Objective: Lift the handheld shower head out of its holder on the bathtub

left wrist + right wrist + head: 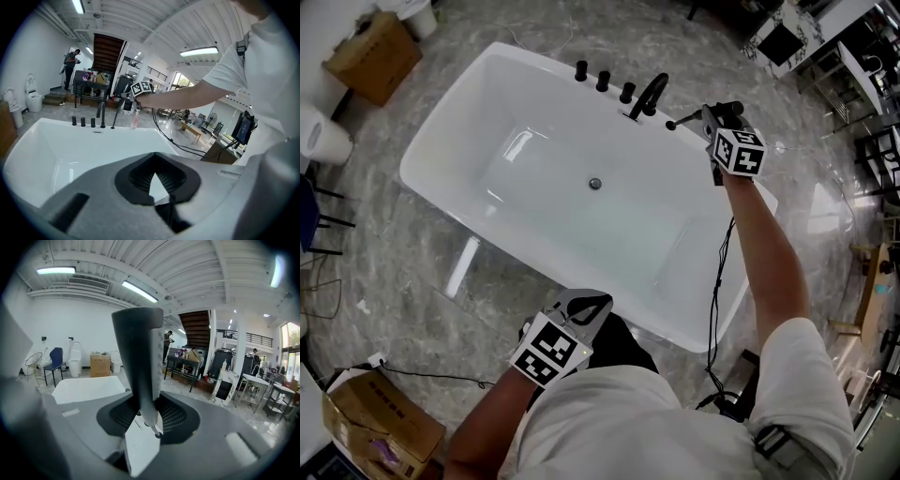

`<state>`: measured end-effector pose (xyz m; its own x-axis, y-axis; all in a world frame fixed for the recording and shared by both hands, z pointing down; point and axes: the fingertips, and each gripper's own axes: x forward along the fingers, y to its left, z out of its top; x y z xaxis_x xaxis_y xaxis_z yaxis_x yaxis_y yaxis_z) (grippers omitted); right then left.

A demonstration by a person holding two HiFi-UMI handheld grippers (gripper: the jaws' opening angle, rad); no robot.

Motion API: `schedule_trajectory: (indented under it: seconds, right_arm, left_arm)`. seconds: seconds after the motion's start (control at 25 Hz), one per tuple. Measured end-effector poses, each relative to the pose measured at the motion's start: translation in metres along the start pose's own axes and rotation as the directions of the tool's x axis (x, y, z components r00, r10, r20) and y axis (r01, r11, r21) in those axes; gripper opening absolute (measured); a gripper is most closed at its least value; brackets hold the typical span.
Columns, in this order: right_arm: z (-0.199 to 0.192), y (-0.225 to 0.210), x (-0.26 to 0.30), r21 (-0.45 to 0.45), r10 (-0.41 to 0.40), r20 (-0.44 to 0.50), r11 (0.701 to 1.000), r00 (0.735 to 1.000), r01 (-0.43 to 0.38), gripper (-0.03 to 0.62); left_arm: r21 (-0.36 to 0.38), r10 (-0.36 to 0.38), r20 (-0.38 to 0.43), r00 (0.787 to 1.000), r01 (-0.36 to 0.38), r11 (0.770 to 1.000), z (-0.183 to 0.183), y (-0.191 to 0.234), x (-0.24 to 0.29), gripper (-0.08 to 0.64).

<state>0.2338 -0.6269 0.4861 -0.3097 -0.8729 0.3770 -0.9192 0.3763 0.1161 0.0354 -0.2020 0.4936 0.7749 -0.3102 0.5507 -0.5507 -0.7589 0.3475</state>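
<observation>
Two grippers show from above. The right gripper (705,119) is clamped on the thin dark shower head (684,120), just over the far edge of the empty bathtub (469,112), by the tap (649,94). The left gripper (598,300) is well apart. Left gripper view: its jaws are together, holding nothing. Right gripper view: the shower head stands upright between the jaws.

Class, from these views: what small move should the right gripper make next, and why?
Probably lift the right gripper slightly, straight up: its jaws grip the shower head, whose lower end looks close to the bathtub rim, so it may not be fully free yet.
</observation>
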Motion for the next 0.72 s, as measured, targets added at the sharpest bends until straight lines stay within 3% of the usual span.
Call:
schedule_trajectory:
  seconds: [0.72]
  right_arm:
    - [0.059,0.042,-0.122,-0.064,0.006,0.097,0.998,0.995,0.0,0.147]
  left_arm:
    - [0.022,-0.011,0.048,0.999,0.01,1.0,-0.039,-0.054,-0.055,0.006]
